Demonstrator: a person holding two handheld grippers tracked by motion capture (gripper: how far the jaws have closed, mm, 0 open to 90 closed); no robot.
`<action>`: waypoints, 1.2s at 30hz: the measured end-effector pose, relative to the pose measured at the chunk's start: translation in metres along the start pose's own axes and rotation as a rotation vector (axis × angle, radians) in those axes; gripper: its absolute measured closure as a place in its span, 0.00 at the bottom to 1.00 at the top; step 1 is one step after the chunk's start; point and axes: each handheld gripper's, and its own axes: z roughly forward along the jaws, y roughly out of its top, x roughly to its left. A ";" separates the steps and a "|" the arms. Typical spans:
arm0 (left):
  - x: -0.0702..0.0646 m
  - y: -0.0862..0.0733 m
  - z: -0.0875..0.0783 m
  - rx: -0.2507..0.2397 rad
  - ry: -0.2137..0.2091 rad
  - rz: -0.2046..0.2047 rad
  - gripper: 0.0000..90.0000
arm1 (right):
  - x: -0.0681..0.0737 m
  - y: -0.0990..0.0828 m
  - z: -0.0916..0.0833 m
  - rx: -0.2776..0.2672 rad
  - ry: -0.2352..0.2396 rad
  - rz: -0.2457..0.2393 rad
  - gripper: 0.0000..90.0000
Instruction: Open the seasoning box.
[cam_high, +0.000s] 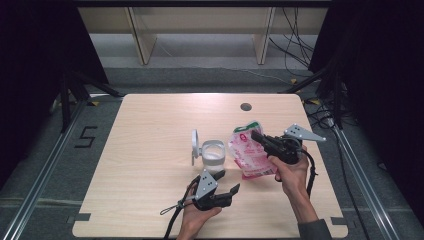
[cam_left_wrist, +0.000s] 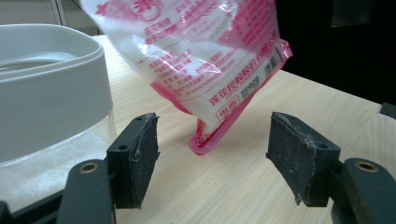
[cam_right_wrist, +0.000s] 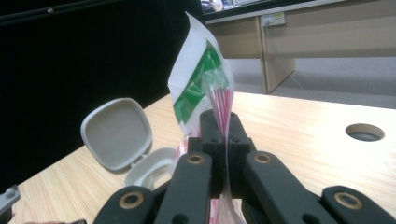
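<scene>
A pink and white bag (cam_high: 252, 155) of white powder, with a green strip at its top, hangs tilted right of a clear container (cam_high: 213, 154) that has a grey rim and a flipped-up lid (cam_high: 194, 146). My right gripper (cam_high: 256, 135) is shut on the bag near its top; in the right gripper view the jaws (cam_right_wrist: 223, 128) pinch the bag (cam_right_wrist: 201, 79) just above the lid (cam_right_wrist: 116, 133). The bag's lower corner touches the table. My left gripper (cam_high: 227, 183) stands open in front of the container, its jaws (cam_left_wrist: 212, 156) apart with nothing between them, facing the bag (cam_left_wrist: 205, 51) and container (cam_left_wrist: 46, 84).
The wooden table (cam_high: 150, 125) has a round cable hole (cam_high: 245, 106) at the back, which also shows in the right gripper view (cam_right_wrist: 365, 132). Wooden furniture legs and cables lie on the floor beyond the far edge. The table's left half is bare.
</scene>
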 end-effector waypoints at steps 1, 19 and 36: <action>0.002 0.000 0.000 -0.011 -0.017 0.021 0.37 | 0.001 0.000 -0.002 -0.003 -0.005 0.013 1.00; 0.001 0.001 -0.003 -0.029 -0.008 -0.018 0.36 | -0.017 -0.016 -0.042 0.035 -0.134 -0.015 1.00; 0.006 0.004 -0.010 -0.027 0.015 -0.019 0.36 | -0.029 -0.030 -0.048 0.050 -0.213 -0.005 1.00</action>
